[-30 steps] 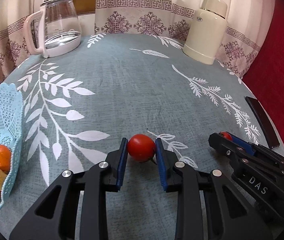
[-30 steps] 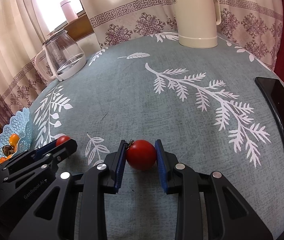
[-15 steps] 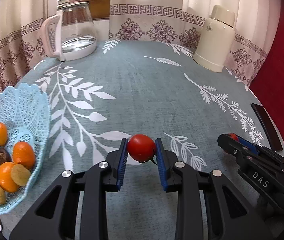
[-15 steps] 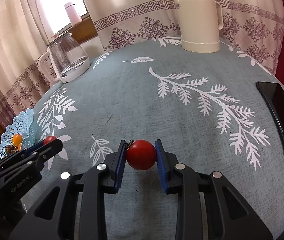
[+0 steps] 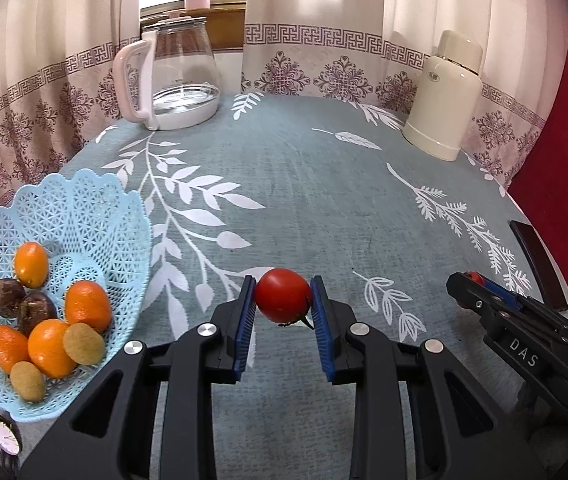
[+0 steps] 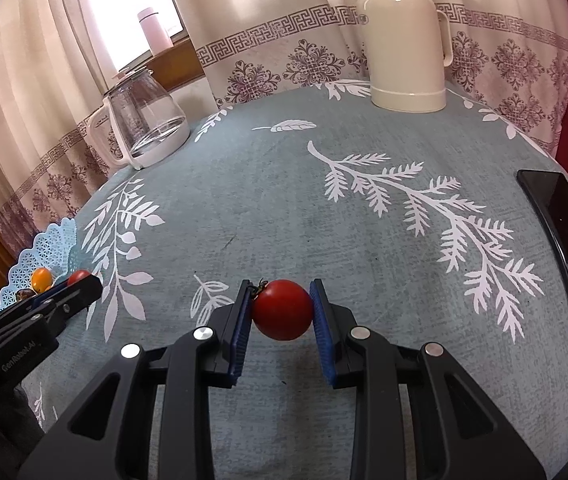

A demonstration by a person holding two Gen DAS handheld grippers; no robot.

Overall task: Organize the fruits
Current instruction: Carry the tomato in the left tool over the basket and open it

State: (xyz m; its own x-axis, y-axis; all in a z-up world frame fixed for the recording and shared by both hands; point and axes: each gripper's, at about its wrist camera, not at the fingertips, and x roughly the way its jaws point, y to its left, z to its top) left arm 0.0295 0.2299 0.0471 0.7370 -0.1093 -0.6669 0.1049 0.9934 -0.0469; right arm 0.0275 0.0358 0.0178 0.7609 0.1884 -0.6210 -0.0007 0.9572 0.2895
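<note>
Left wrist view, nearest first: we have the left gripper (image 5: 282,307) clamped on a red tomato (image 5: 282,300), blue pads pressed to both its sides, stalk end hanging low, the fruit held clear above the leaf-print tablecloth (image 5: 324,200). We take the blue basket (image 5: 95,216) as our landmark. It sits to the left of this tomato, near but not touching. Inside it we count several orange fruits (image 5: 87,305), two dark brown ones (image 5: 7,297) and some tan ones (image 5: 83,343), so we judge part of the sorting done. Right of the basket, past our tomato, the right gripper (image 5: 468,280) shows at the frame edge with a speck of red at its tip. Right wrist view confirms it: the right gripper (image 6: 281,312) is closed on a second tomato (image 6: 282,309), well to the right of the basket (image 6: 29,256). Beyond the basket, far across the cloth, stand a glass kettle (image 5: 175,80) and a cream thermos (image 5: 446,96); a dark phone (image 6: 560,248) lies at the far right edge. We see no loose fruit on the cloth. What is left, by our reckoning: carry both tomatoes to the basket and release them there, left one first as it is closer.
</note>
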